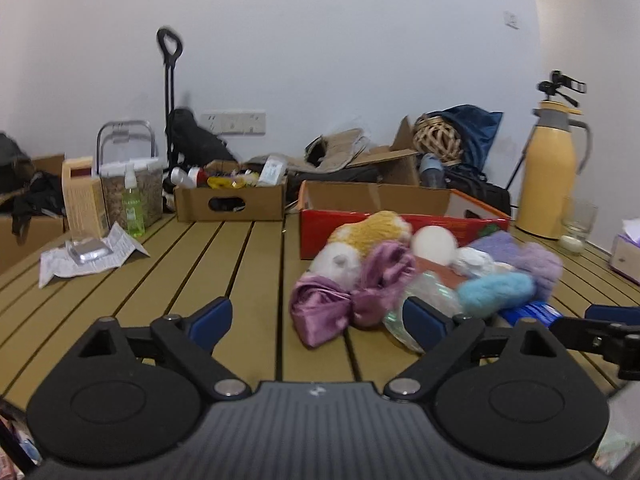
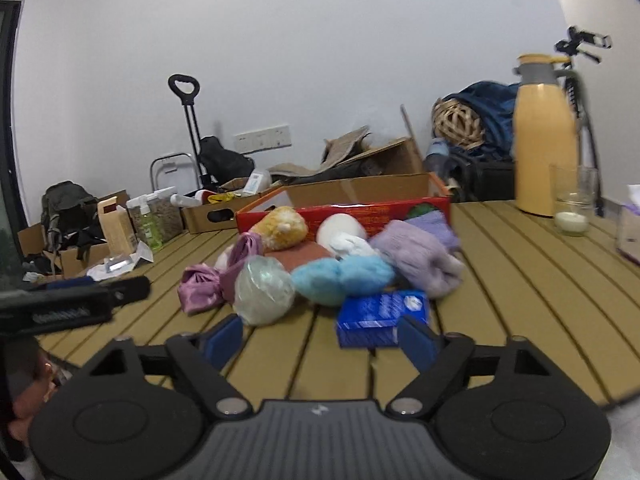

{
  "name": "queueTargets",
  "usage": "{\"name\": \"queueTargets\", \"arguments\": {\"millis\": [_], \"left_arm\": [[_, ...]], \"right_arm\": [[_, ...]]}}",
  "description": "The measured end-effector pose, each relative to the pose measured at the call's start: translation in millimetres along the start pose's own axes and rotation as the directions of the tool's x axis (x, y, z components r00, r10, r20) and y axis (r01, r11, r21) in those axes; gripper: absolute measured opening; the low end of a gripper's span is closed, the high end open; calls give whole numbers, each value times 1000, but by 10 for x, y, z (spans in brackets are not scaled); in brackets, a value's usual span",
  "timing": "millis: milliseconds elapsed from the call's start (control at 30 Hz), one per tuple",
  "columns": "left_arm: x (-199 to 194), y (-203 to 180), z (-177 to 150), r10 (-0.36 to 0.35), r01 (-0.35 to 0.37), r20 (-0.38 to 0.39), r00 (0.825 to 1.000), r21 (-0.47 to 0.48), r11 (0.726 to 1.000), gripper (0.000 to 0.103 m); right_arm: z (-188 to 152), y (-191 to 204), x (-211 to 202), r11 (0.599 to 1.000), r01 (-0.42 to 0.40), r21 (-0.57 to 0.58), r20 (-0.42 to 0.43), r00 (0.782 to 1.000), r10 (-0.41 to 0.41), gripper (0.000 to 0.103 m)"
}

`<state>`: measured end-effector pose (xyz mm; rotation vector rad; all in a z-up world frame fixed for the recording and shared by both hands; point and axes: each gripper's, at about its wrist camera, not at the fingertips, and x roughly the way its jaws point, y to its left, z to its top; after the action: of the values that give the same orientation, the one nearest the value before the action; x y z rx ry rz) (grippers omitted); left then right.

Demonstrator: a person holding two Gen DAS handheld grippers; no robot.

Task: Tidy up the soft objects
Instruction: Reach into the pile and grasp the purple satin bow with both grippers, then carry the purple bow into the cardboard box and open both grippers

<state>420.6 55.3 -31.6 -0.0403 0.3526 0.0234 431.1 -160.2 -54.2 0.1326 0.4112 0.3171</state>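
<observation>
2 open, empty grippers, left (image 1: 318, 320) and right (image 2: 320, 334), facing soft pile (image 2: 320, 264); nothing sorted; likely next: grasp satin bow (image 1: 344, 296).

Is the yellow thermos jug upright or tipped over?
Upright. The yellow thermos jug stands on its base on the table, lid on top.

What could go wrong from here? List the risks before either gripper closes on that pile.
1. The soft things lie heaped and touching, so closing on the purple satin bow may drag the plastic-wrapped bundle or the blue fluffy piece along.
2. The white ball rests high in the heap and could roll off.
3. Both grippers sit close together: the left gripper and right gripper might collide.
</observation>
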Motion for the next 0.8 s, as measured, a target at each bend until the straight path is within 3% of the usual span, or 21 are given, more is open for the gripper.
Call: {"name": "queueTargets", "arguments": {"millis": [100,267,300,333,400,467,600,800], "left_arm": [[320,159,68,2,-6,-56,998,-59,998,80],[735,398,132,-94,70,-129,987,-179,981,70],[810,430,126,-115,85,-146,983,-197,977,61],[889,452,117,-135,98,-169,976,-210,973,44],[1029,488,87,-195,141,-216,957,-241,960,23],[1072,519,50,-233,170,-219,948,-269,948,21],[1020,501,80,-233,174,-208,950,-268,948,14],[415,351,340,-196,176,-87,977,-197,964,14]], "right_arm": [[138,62,243,998,-64,-12,-21,998,63,59],[494,313,797,984,-168,-57,-34,986,166,56],[552,366,932,981,-184,-67,-49,982,181,52],[598,408,1104,977,-199,-77,-64,979,194,48],[634,441,1392,974,-214,-67,-118,972,206,21],[638,423,1644,973,-229,-25,-166,961,222,14],[552,395,1798,973,-231,10,-185,956,229,7],[664,480,1456,968,-251,-17,-97,964,248,5]]}}
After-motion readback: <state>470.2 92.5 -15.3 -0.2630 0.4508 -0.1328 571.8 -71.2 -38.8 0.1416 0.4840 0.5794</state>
